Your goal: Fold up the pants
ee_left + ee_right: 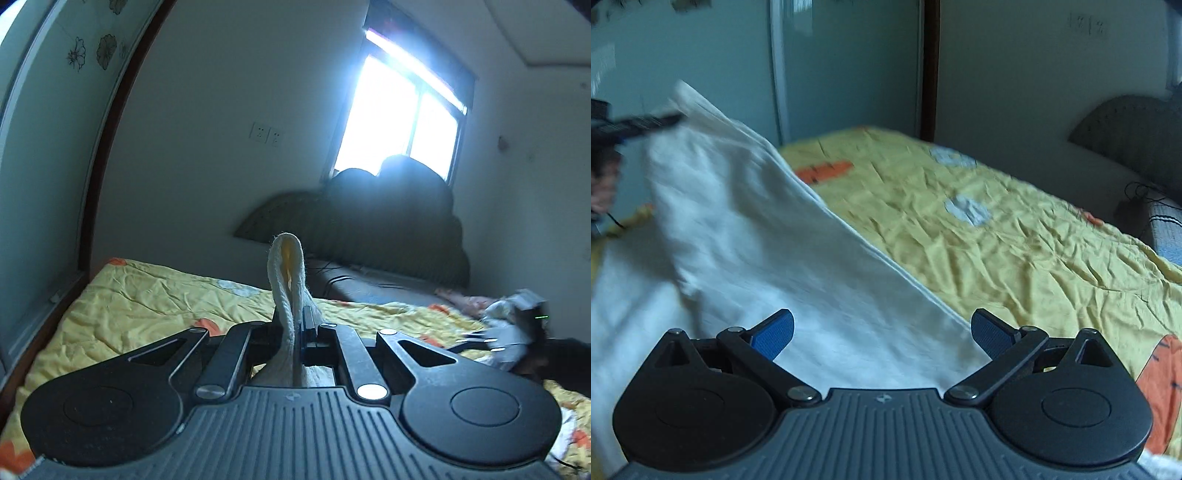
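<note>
Left wrist view: the left gripper (295,325) was clenched on a fold of the white pants (286,273), whose pinched loop stood upright above the jaws. Beyond it lay the yellow bedspread (147,295), with a dark headboard (369,229) below a bright window (399,118) at the far side. At the far right, blurred, the right gripper (509,339) appeared low over the bed; its jaw state could not be told from here.

Right wrist view: the right gripper (882,332) was released, its blue pads (772,332) spread wide above the cloth and gripping nothing. Only this view showed the extent of the pants (757,229): a broad white sheet rising from the near bedspread (997,229) up toward the left gripper (639,123) at far left, where the cloth met its dark, blurred fingers. A person's hand (604,181) showed faintly beneath them.
</note>
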A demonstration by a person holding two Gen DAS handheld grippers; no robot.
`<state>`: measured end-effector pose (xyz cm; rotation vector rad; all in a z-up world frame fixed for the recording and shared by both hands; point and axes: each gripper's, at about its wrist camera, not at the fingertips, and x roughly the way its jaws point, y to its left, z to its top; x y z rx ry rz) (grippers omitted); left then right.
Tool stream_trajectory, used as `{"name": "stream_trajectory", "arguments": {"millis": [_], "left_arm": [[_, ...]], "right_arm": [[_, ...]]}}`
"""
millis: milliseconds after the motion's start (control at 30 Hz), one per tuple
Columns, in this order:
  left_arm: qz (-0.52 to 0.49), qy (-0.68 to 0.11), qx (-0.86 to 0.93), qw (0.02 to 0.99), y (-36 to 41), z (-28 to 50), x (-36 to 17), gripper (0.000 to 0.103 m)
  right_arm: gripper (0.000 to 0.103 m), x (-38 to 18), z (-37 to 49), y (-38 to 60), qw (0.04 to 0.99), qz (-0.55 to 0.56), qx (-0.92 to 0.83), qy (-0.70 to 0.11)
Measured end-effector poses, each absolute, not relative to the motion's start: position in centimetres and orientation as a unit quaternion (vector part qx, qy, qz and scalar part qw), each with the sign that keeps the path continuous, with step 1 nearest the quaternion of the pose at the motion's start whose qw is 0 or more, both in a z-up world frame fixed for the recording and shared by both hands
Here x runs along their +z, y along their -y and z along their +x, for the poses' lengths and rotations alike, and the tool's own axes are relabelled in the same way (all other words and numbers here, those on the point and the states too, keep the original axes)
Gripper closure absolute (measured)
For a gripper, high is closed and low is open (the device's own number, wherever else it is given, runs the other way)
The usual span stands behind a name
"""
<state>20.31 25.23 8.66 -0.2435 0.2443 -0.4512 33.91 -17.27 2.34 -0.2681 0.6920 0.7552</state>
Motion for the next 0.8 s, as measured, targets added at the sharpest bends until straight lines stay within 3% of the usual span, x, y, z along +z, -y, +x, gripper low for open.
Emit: {"name": "stream_trajectory", "arguments": {"millis": [333, 367, 400, 433, 667, 800], "left_arm": [[-0.132, -0.098, -0.241, 0.957, -25.2, 17.7, 8.4, 0.095], [-0.133, -0.099, -0.239, 0.957, -25.3, 17.6, 8.3, 0.095], [-0.137, -0.102, -0.236, 0.957, -25.5, 17.6, 8.1, 0.095], [-0.141, -0.105, -0.234, 0.956, -25.7, 17.7, 7.9, 0.095], [-0.172, -0.112, -0.218, 0.954, -26.8, 17.4, 7.5, 0.095], [-0.196, -0.108, -0.221, 0.949, -27.8, 15.6, 8.3, 0.095]], "right_arm": [[0.003, -0.2, 38.7, 15.9, 0.805, -0.155, 0.402, -0.407], [0.013, -0.2, 38.8, 15.9, 0.803, -0.149, 0.406, -0.411], [0.057, -0.2, 39.1, 16.0, 0.801, -0.146, 0.403, -0.418], [0.095, -0.1, 39.1, 16.1, 0.805, -0.144, 0.395, -0.419], [0.096, 3.1, 35.4, 17.0, 0.83, -0.15, 0.387, -0.373], [0.096, 7.3, 28.5, 18.6, 0.846, -0.117, 0.419, -0.309]]}}
